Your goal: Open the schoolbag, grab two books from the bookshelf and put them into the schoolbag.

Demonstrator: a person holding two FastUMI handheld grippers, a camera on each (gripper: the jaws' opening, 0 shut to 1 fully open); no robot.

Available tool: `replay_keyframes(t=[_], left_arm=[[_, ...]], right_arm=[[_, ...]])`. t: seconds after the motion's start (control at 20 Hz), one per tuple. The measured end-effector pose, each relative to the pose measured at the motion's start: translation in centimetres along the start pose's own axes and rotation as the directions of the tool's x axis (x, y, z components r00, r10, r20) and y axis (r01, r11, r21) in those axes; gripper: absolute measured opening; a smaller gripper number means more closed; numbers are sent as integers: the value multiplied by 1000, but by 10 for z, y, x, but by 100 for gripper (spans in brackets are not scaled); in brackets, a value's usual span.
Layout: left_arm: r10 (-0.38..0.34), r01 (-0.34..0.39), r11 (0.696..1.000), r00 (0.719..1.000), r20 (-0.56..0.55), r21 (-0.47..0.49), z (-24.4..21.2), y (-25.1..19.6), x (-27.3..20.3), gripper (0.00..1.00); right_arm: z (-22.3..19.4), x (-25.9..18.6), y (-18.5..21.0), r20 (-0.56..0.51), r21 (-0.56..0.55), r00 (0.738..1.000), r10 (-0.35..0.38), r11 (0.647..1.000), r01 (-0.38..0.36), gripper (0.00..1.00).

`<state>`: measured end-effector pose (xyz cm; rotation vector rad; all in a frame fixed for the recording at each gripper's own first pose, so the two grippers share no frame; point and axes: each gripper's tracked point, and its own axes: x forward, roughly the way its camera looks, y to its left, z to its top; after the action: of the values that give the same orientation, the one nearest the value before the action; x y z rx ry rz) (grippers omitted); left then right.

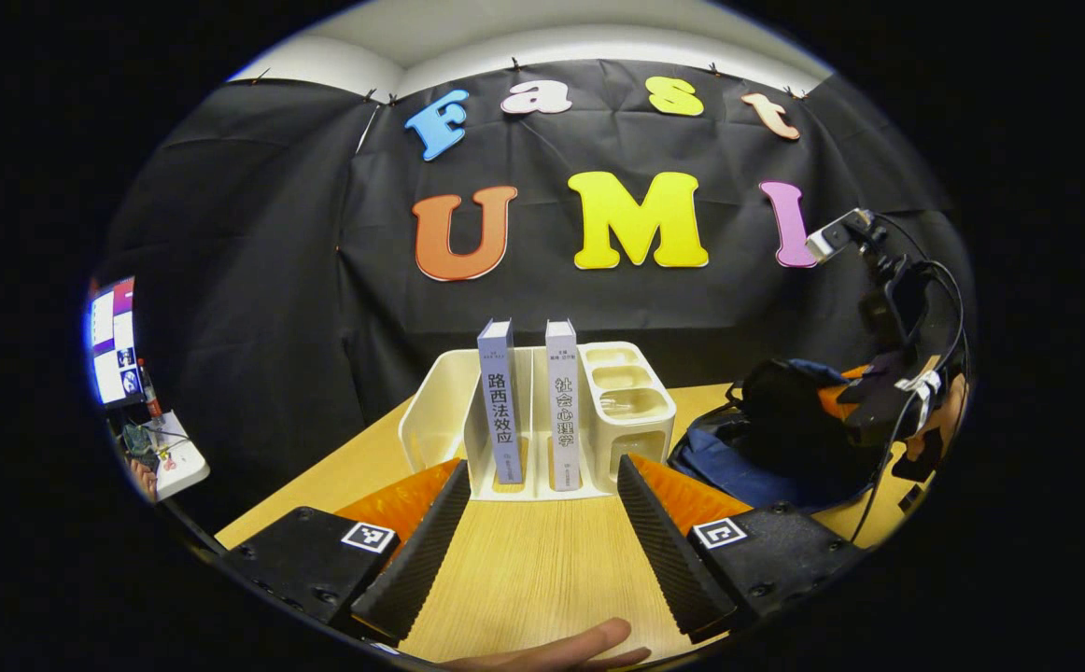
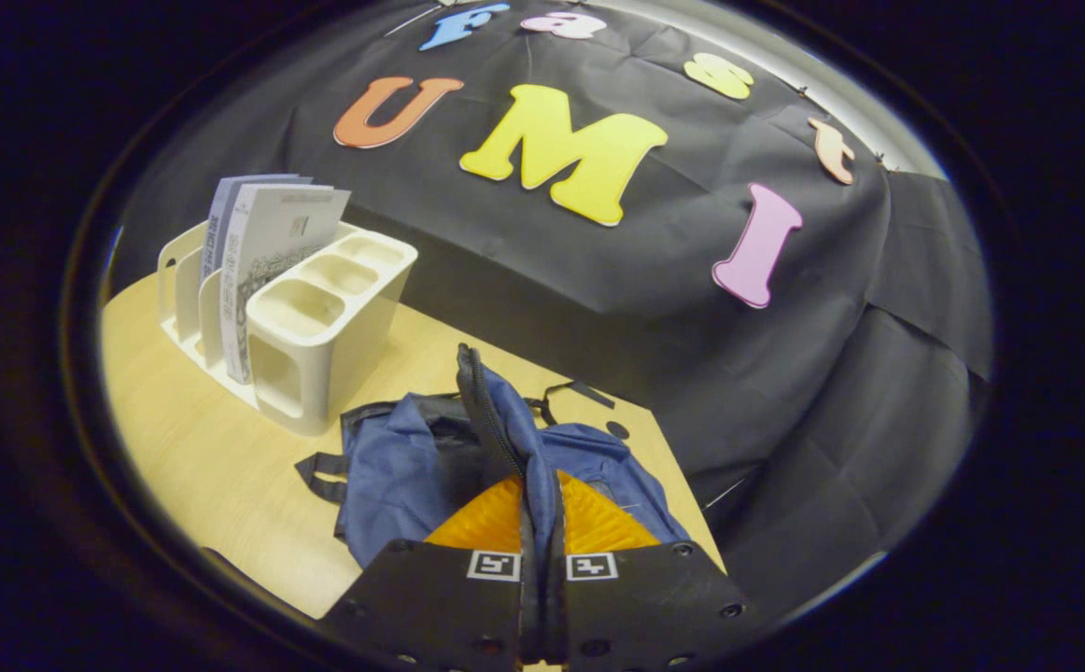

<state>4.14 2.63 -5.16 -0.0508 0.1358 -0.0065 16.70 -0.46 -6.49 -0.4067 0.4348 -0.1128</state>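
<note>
Left gripper view is showing the left gripper [image 1: 538, 523] hovering low over the wooden surface [image 1: 533, 569], jaws spread wide and holding nothing, aimed straight at the white bookshelf [image 1: 430, 411]. Two books are standing upright in its slots: one book [image 1: 499, 411] on the left and a second book [image 1: 563, 415] beside it, neither touched. The blue schoolbag [image 2: 412, 467] is lying just beside the shelf, and the right gripper [image 2: 540, 523] is pinching its zipper edge (lifting a flap of fabric) with jaws closed on it. Judging by this, the bag is being opened or held open; how wide the mouth is gaping is unclear. Both books are waiting to be grabbed and packed.
</note>
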Motion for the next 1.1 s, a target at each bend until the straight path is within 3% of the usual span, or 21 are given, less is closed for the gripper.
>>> replay_keyframes(t=[0.55,0.85,1.1], left_arm=[[-44,44,999,999,-11,-30,-10,-35,19,100],[-29,29,999,1000,-12,16,21,-25,40,100],[-40,40,999,999,-9,-3,58,-22,62,99]], right_arm=[[31,3,-77,105,21,994,-5,1000,3,3],[35,5,-98,135,54,990,35,998,-42,3],[41,9,-112,135,58,989,57,996,-66,3]])
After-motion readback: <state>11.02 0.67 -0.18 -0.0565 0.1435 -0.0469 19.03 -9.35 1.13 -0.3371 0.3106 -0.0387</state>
